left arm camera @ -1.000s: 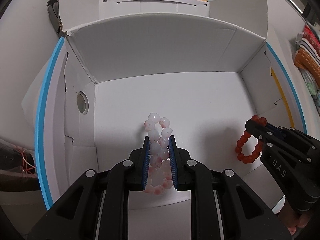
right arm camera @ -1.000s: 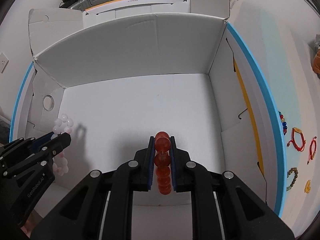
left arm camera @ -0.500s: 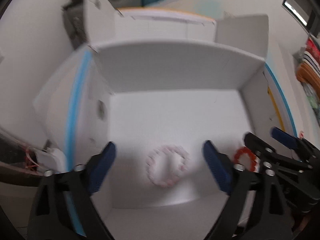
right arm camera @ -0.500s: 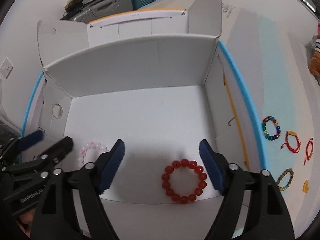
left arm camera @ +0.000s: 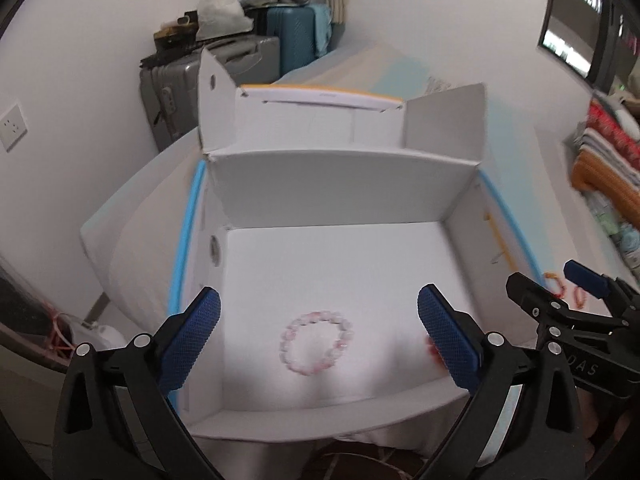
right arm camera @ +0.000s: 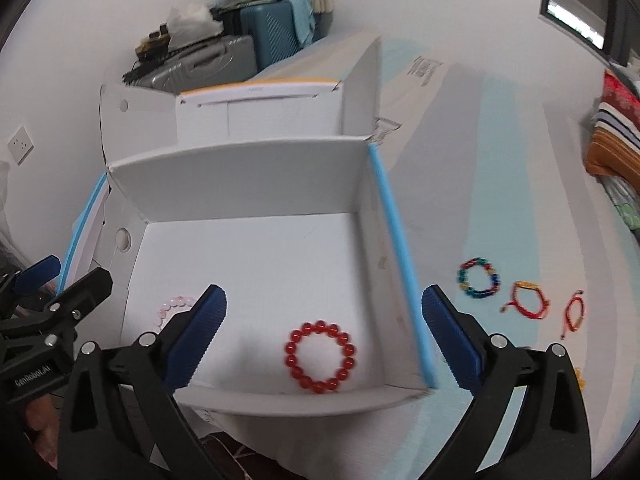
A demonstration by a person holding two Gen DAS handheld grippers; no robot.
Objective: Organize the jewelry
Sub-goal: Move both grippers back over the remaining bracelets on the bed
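A pale pink bead bracelet [left arm camera: 317, 342] lies flat on the floor of the open white box [left arm camera: 336, 184]. A red bead bracelet [right arm camera: 320, 357] lies flat on the box floor to its right. My left gripper [left arm camera: 319, 344] is open and empty, raised above the pink bracelet. My right gripper [right arm camera: 325, 340] is open and empty, raised above the red bracelet. The pink bracelet [right arm camera: 173, 309] is partly hidden by a right finger. In the left wrist view the red bracelet [left arm camera: 431, 349] is mostly hidden behind a finger.
On the pale cloth right of the box lie a multicoloured bead bracelet [right arm camera: 478, 278], two red cord bracelets [right arm camera: 527, 304] and a small yellow piece [right arm camera: 578, 376]. Suitcases [right arm camera: 240, 52] stand behind the box. Folded fabrics [right arm camera: 616, 140] are at far right.
Both grippers opened and let go of their bracelets, which now lie flat in the box. Both grippers then pulled back and up away from the box.
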